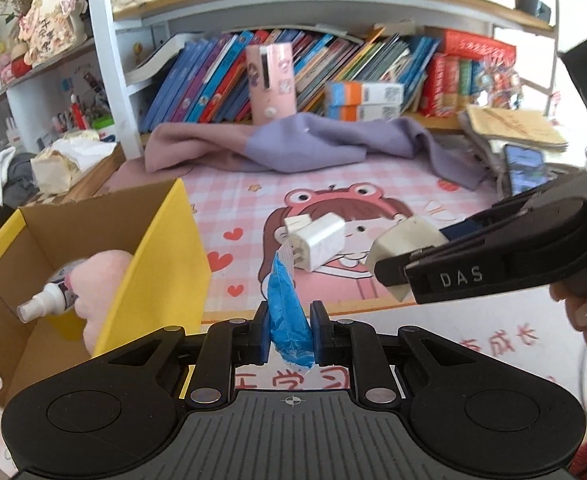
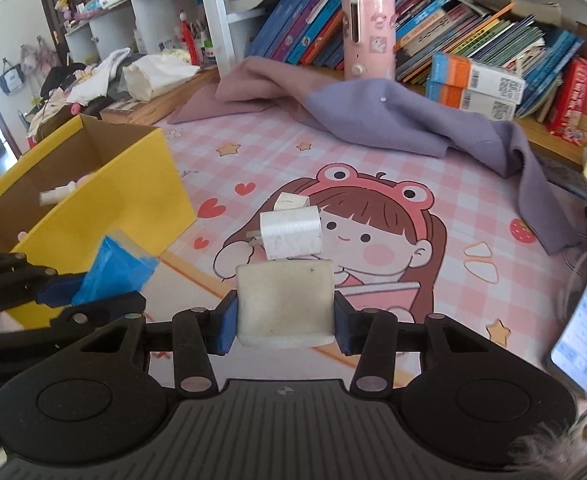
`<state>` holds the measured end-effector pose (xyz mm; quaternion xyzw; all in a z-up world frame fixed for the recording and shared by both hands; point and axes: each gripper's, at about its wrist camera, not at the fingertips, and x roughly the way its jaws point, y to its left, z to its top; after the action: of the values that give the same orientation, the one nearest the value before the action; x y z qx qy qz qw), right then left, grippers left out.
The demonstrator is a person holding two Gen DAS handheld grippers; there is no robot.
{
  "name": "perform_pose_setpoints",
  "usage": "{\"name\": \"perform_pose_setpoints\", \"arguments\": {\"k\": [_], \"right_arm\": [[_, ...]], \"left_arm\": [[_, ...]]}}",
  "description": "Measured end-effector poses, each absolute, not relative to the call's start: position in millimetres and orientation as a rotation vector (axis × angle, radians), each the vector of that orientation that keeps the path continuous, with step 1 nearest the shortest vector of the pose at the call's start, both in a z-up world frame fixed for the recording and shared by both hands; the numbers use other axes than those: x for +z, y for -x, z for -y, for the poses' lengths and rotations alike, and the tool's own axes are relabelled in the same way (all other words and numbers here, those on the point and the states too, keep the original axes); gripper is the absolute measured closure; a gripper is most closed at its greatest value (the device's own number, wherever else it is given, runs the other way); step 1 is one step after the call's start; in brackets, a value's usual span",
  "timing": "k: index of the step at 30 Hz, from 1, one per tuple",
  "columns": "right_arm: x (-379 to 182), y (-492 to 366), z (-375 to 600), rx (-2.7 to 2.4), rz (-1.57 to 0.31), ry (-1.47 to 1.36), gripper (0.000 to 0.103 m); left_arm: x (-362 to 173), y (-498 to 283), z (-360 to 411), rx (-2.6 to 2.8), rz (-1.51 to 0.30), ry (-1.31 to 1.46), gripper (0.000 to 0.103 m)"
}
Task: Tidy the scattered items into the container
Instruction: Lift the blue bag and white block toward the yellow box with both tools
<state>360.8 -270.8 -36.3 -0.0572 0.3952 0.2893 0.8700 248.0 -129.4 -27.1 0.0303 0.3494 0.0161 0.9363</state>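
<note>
two hand-held grippers above a pink cartoon desk mat (image 2: 433, 168), each carrying one item. the left gripper (image 1: 290, 330) has its jaws nearly together, pinching a crumpled blue plastic packet (image 1: 287, 312) that stands up between the pads. the right gripper (image 2: 285, 314) is closed at a moderate width on an off-white squarish block (image 2: 285, 304), possibly an eraser, held flat between its blue pads. the container, a yellow cardboard box (image 1: 165, 248), sits open-topped at the left of the mat and already holds a small spray bottle (image 1: 49, 298) and a pink plush item (image 1: 101, 280). a white charger plug (image 2: 291, 232) with a smaller white piece touching its far side remains on the mat, near the centre of the printed figure, well apart from the box. likely risks: the thin, slippery packet is gripped only low down and could slide out if the hand swings sharply toward the box; both grippers converge on the same opening from the right and could collide at the rim; a release too near the yellow wall could drop an item outside; the block could knock the bottle on landing.
</note>
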Motion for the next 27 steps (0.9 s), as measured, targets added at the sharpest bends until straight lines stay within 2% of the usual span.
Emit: {"name": "perform_pose_setpoints", "arguments": {"k": [9,27], "right_arm": [[-22,-308,273,0.558,-0.806,0.097,0.059],[-11,-191,245,0.378,-0.801,0.064,0.06]], "left_arm": [[-8,-204,118,-0.034,-0.67,-0.047,0.085],[-8,-114,81,-0.167,-0.669,-0.044,0.086]]}}
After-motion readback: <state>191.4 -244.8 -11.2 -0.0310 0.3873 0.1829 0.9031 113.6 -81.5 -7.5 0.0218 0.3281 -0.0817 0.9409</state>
